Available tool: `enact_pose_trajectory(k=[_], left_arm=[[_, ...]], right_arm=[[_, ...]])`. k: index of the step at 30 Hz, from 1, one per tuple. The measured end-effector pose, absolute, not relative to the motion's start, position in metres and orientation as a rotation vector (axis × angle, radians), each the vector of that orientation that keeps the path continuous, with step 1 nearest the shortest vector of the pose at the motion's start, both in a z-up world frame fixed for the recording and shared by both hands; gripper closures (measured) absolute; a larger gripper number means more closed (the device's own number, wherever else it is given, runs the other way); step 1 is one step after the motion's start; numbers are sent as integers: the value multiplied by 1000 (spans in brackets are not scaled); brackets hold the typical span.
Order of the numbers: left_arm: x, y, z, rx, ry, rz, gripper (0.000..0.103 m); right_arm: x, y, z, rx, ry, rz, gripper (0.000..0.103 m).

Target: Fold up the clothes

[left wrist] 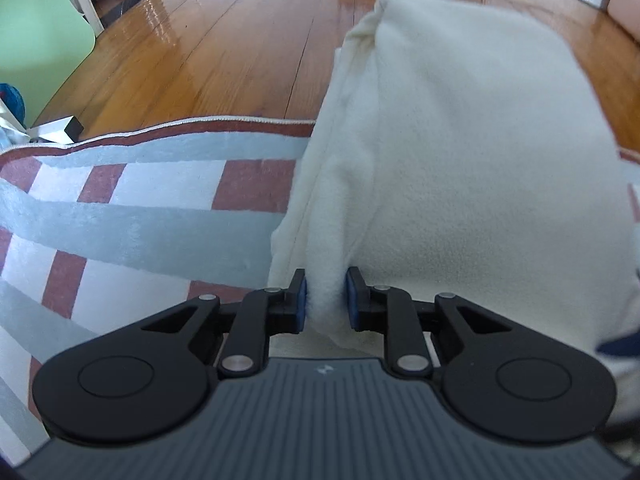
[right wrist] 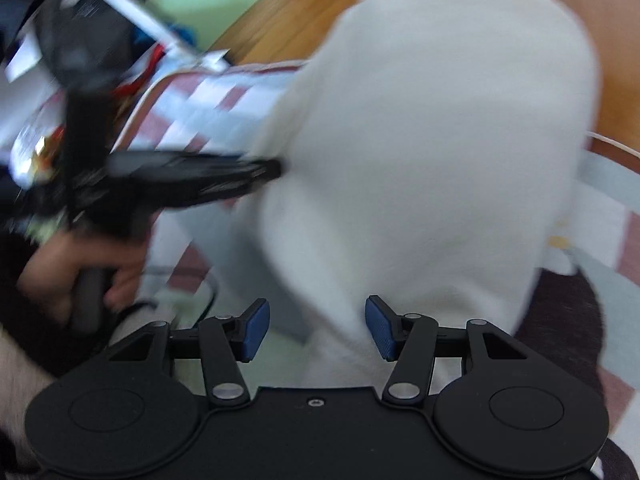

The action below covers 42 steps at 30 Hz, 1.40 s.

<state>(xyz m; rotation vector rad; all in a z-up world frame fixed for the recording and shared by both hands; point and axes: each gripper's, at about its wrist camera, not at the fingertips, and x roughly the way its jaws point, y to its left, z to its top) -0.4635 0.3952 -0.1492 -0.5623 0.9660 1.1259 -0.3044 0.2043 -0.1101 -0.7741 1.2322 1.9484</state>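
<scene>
Nearest in the left wrist view, the left tongs (left wrist: 326, 302) pinch a fold of the cream-white fleece garment (left wrist: 460, 168) between their blue pads (left wrist: 303, 300), holding the cloth lifted. The right tongs (right wrist: 317, 330) stand parted, their blue pads well apart, with the garment's lower edge hanging between them; whether a pad touches the cloth I cannot tell through the blur. In the right wrist view, the person's left hand (right wrist: 80, 264) grips the handle of the other tool, blurred. The garment hangs bunched over the plush rug with pale blue, white and brick-red checks (left wrist: 132, 200). Beyond the rug's edge lies the glossy honey-brown wooden plank floor (left wrist: 224, 48).
</scene>
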Motion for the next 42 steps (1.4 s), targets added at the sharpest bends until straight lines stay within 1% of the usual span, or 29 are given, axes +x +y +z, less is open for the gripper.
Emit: enact_pose_trajectory(k=[2,4,7,8,9,10,11,12,13,15,17,18,19,21,26,28,30,34,36,38,39,40,42], left_arm=[[-463,399,-153,-571,985,1132,80],[-463,401,-155,-572,1010,1131,73],[-469,403,-156,-595,1017,1121,71],[-472,404,-157,-609,1012,1119,69],[-475,404,-157,-622,1006,1118,65],[-478,405,-157,-636,1000,1116,61],[-481,406,-158,-650,995,1114,60],[-485,407,-158,-677,983,1120,57],[-489,409,-159,-705,970,1125,48],[-497,412,-160,-761,945,1136,40],[-505,415,-161,-817,918,1145,37],[-509,417,-161,-844,905,1150,29],[-520,418,-164,-921,866,1154,17],[-535,422,-170,-1035,806,1144,16],[-544,431,-174,-1128,747,1100,16],[-545,437,-172,-1146,726,1070,16],[-545,443,-170,-1163,705,1041,16],[-547,455,-166,-1196,662,981,18],[-548,462,-164,-1212,641,951,18],[-549,468,-162,-1227,619,922,18],[-545,473,-165,-1208,669,915,17],[-543,475,-168,-1196,679,907,14],[-541,479,-173,-1176,689,891,11]], right_arm=[[-314,201,-109,-835,1175,1988,43],[-319,200,-106,-877,1120,2009,43],[-308,197,-90,-829,1114,2033,43],[-303,196,-84,-790,1103,2042,44],[-290,196,-72,-625,1040,2053,45],[-278,196,-60,-476,981,2049,44],[-267,203,-55,-406,958,2011,42],[-256,210,-50,-338,935,1972,40],[-247,217,-46,-284,909,1931,40],[-243,241,-57,-352,842,1843,40],[-245,264,-77,-451,794,1786,40],[-249,275,-90,-507,779,1769,40],[-256,287,-105,-560,775,1753,40],[-262,301,-126,-592,805,1704,39],[-260,304,-125,-573,831,1698,38],[-253,303,-122,-534,866,1677,38],[-237,286,-114,-421,940,1629,36],[-198,263,-127,-222,1199,1554,33],[-178,252,-139,-123,1307,1445,33],[-158,244,-153,8,1422,1357,30],[-151,244,-161,63,1486,1354,29],[-146,245,-166,101,1536,1352,27],[-145,249,-170,134,1582,1363,22]])
